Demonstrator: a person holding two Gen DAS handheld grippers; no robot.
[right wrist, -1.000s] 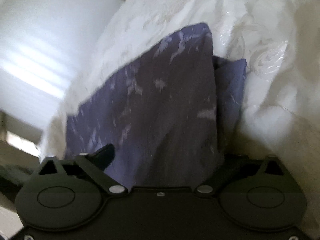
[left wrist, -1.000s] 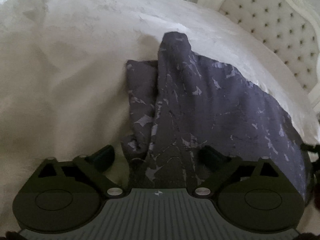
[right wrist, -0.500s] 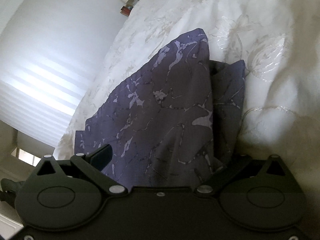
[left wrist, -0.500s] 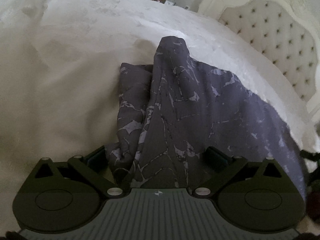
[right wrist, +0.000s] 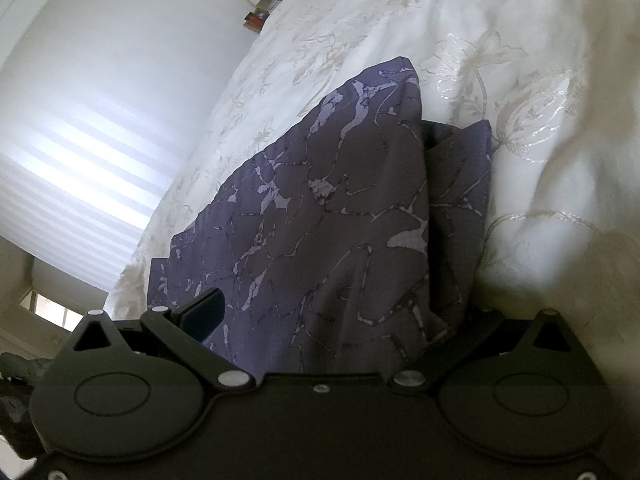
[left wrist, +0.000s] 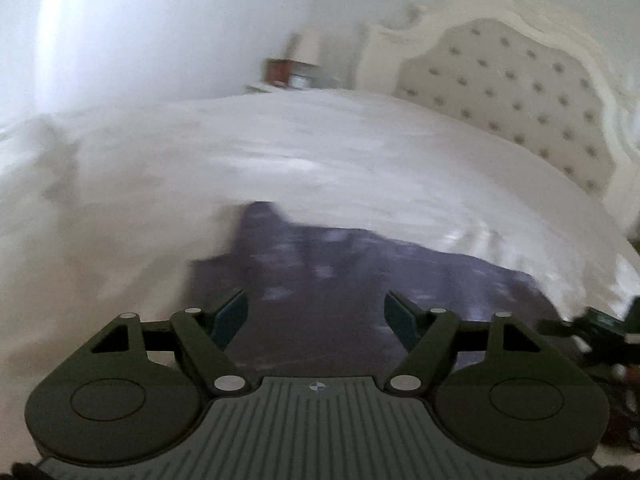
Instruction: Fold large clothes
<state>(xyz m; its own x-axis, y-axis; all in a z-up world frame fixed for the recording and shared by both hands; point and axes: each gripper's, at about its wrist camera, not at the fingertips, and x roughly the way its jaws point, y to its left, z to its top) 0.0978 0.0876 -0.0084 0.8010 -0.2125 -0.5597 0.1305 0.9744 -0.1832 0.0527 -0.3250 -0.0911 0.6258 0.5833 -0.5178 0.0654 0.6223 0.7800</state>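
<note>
A purple patterned cloth [right wrist: 320, 208] lies on a white bedspread [right wrist: 520, 80] stitched with pale flowers; it is folded into layers, with one peaked flap on top and a second layer showing past its right edge in the right wrist view; the near part of the cloth runs down under the right gripper [right wrist: 320, 320], whose left finger [right wrist: 204, 312] stands clear over the fabric while the right finger is hidden by a fold, so I cannot tell whether this tool pinches the cloth or merely stands around it; behind the bed a bright window blind [right wrist: 80, 168] fills the left side, and small things sit blurred on a bedside stand [right wrist: 256, 20] at the far corner; the left wrist view is smeared by motion; there the left gripper [left wrist: 316, 312] is held above the cloth [left wrist: 340, 280], its jaws have just been closing and stand at a middling gap, and the fabric shows between the two fingers [left wrist: 232, 316] only as the surface below them, with neither pad pressing on it; the cloth lies near the bed's close edge in that view, its peak pointing away toward the middle of the bedspread [left wrist: 280, 160]; a tufted headboard [left wrist: 520, 96] with a carved cream frame rises at the right.
</note>
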